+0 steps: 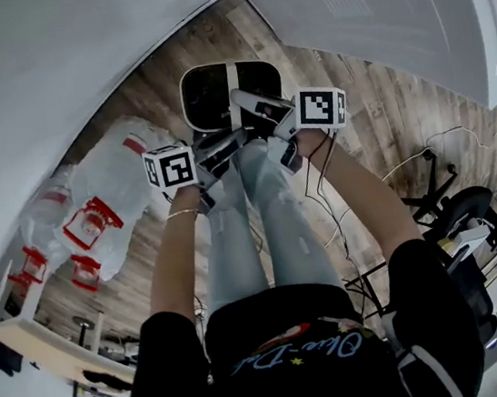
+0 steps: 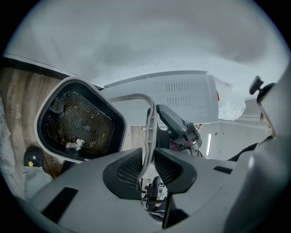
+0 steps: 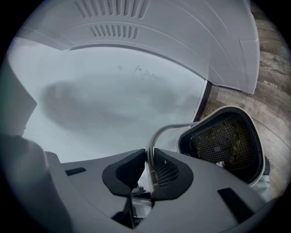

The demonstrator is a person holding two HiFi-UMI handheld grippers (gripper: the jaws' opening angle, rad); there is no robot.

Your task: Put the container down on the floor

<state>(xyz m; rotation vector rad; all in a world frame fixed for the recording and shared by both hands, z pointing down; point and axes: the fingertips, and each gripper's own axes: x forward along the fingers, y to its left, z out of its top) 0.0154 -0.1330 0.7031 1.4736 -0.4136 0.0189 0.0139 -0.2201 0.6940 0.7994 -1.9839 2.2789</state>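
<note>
The container (image 1: pixel 230 95) is a white bin with a black inside and a mesh bottom holding debris; it hangs over the wooden floor (image 1: pixel 375 120). In the left gripper view the container (image 2: pixel 77 120) sits to the left, and its thin grey wire handle (image 2: pixel 148 132) runs down between the pads of my left gripper (image 2: pixel 146 157), which is shut on it. My right gripper (image 3: pixel 150 166) is shut on the same handle (image 3: pixel 157 136), with the container (image 3: pixel 225 141) at the right. In the head view my left gripper (image 1: pixel 219 148) and right gripper (image 1: pixel 262 108) meet at the bin's near rim.
Clear plastic bags (image 1: pixel 102 200) with red-marked items lie on the floor at the left. A large white housing (image 1: pixel 387 8) stands at the upper right. Cables and an office chair (image 1: pixel 456 205) are at the right. The person's legs (image 1: pixel 261 219) stand just behind the bin.
</note>
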